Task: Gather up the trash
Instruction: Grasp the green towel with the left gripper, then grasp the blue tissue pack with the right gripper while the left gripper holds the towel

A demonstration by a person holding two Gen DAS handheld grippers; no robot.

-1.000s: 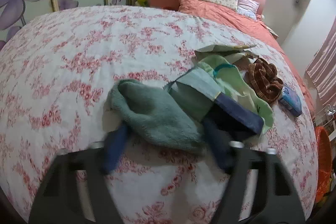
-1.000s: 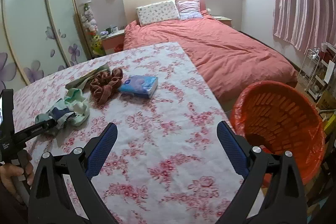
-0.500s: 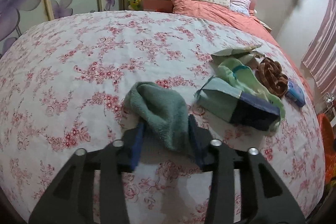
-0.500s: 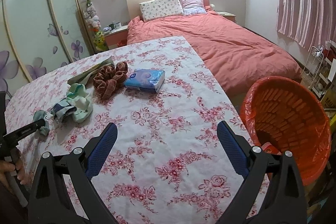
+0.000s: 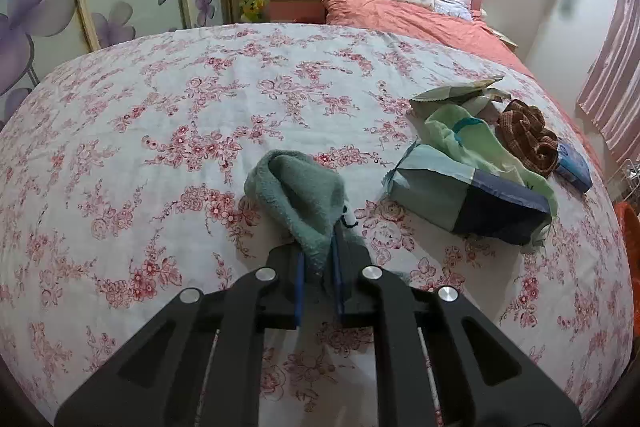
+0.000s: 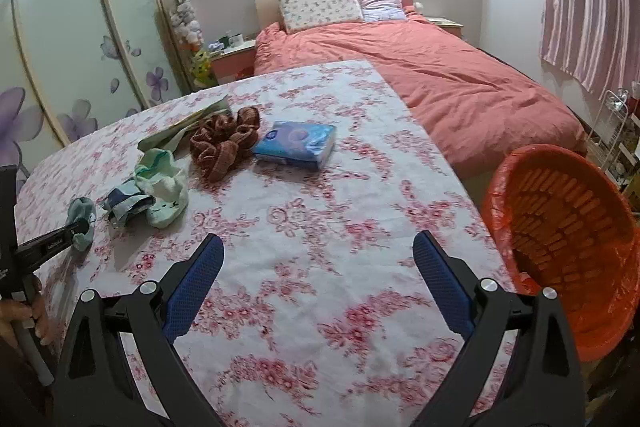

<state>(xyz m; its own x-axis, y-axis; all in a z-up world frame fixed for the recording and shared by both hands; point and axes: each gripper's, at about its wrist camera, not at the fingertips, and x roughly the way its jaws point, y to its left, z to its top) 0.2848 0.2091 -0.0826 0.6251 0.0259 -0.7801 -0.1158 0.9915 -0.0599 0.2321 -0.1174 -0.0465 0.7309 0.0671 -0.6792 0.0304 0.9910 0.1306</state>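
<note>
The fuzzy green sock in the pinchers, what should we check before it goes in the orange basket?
1. Left gripper shut on the fuzzy green sock: ok.
2. Sock free of the patchwork cloth: ok, they lie apart.
3. Sock lifted clear of the tablecloth: cannot tell.
4. Orange basket open, with room: ok.
5. Right gripper out of the way: not ok, it hangs open between sock and basket.
6. Tissue pack and brown scrunchie off the path: cannot tell.

Left fingers (image 5: 298, 283) now apparently around teal sock (image 5: 304, 195)
</note>
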